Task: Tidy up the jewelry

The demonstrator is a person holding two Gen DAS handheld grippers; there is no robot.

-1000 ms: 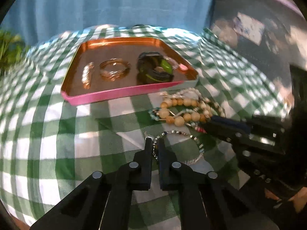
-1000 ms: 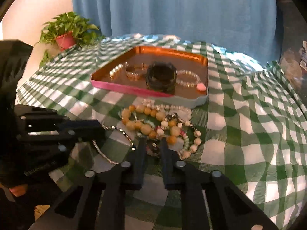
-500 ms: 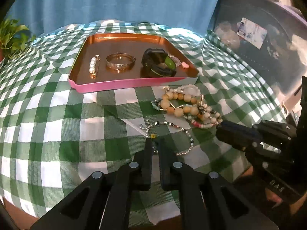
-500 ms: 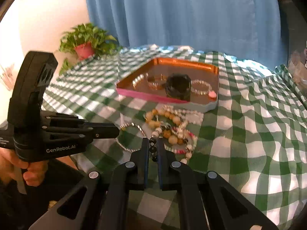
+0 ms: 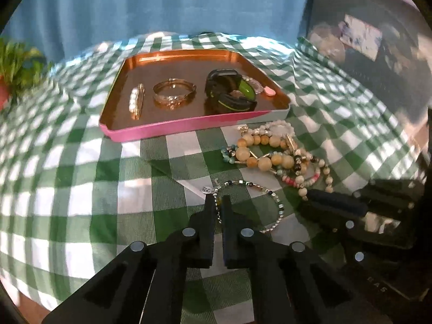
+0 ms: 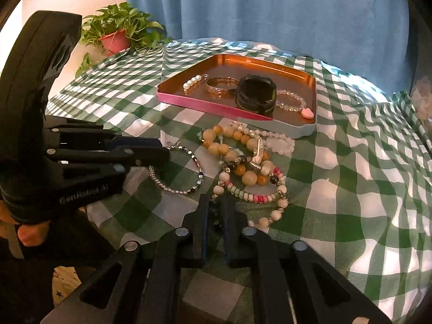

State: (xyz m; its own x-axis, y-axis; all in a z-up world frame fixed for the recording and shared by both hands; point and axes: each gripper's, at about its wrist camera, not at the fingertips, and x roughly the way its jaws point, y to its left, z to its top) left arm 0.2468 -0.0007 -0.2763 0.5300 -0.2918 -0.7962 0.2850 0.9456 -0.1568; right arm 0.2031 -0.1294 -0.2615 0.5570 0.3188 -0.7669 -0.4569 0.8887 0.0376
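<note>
On the checked desk [image 5: 81, 202], far left, a potted plant [image 6: 116, 36] sits clear of the work. Your left gripper [image 5: 218, 202] is pinched tight on the silver chain bracelet [image 5: 270, 197], jaws having just closed on its links, probably to drag it free of the tangle. Next over, the beaded pile [image 6: 243, 162] lies just in front of the tray [image 6: 205, 105]; it's knotted, so I can't count strands, at least three. Your right gripper [image 6: 216, 205] is pressed together on a dark-beaded strand [image 6: 214, 210] at the pile's near edge, likely pulling against the left to separate pieces. Tray holds four sorted items in a row: one pearl bar [image 5: 136, 101], one gold bangle [image 5: 174, 93], one black-green watch [image 5: 229, 91], one clear bead bracelet [image 6: 290, 101] with a pink charm.
</note>
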